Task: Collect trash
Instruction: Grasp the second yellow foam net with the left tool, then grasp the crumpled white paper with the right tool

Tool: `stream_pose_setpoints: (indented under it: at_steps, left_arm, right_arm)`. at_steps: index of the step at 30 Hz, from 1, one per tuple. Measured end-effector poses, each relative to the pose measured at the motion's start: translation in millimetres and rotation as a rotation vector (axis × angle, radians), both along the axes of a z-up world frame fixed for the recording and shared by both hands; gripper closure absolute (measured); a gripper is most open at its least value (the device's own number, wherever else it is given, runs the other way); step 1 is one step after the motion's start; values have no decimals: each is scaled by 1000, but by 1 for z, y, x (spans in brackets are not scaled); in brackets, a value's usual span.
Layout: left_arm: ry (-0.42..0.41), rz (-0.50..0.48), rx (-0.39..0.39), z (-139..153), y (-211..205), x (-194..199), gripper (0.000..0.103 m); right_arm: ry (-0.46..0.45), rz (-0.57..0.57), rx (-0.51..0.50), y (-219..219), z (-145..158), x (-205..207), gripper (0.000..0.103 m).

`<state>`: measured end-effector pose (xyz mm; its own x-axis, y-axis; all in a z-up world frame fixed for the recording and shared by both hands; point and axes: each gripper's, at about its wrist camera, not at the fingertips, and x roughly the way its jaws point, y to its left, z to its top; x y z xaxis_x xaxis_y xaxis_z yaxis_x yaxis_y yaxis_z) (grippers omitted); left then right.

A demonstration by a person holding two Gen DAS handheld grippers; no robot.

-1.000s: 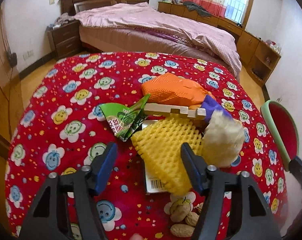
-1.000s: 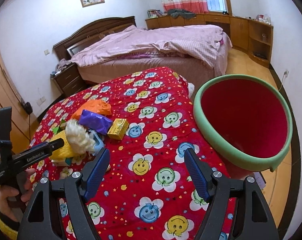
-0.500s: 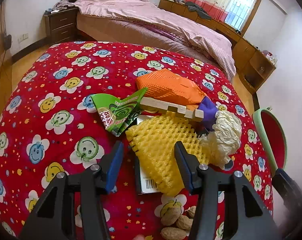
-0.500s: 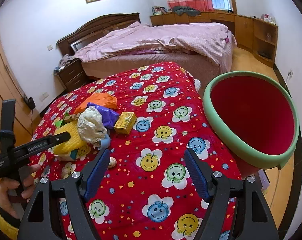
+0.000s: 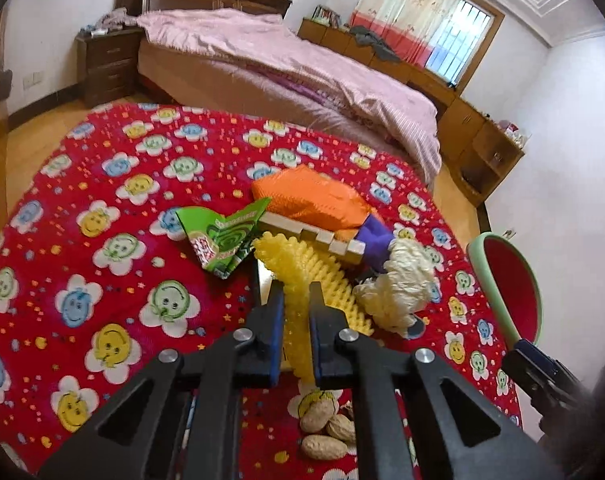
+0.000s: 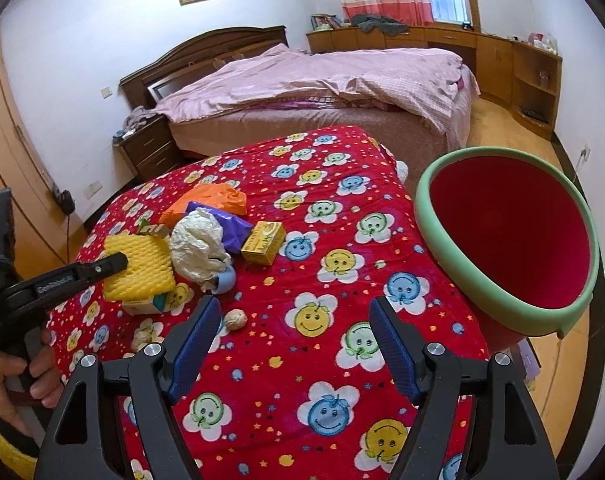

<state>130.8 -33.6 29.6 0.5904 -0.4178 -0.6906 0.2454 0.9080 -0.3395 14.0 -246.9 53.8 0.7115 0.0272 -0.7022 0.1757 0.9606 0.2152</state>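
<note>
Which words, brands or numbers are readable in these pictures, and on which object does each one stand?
None reads surely.
Left gripper arm: embossed brand, too blurred.
Green wrapper: print too blurred.
Yellow box: print too small.
Box under the yellow foam net: print unreadable.

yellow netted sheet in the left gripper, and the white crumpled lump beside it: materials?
Yellow netted sheet: looks like soft foam fruit netting, matte; its open diamond mesh bunches between the closing left gripper pads. White crumpled lump: probably thin plastic film or tissue; tight creases, a faint sheen. Cannot settle which.
</note>
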Motion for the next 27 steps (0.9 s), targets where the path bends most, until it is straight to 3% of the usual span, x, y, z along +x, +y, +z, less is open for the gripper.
stream_pose_setpoints:
  at_steps: [13,27]
  left_arm:
    - [-119,88,-24,36,44,-31,93]
    - [-75,156,6,7,71,-17,93]
  right_arm:
    - [-6,86,-41,33,8,27,25]
    - [41,134,-56,65,-16,93,26]
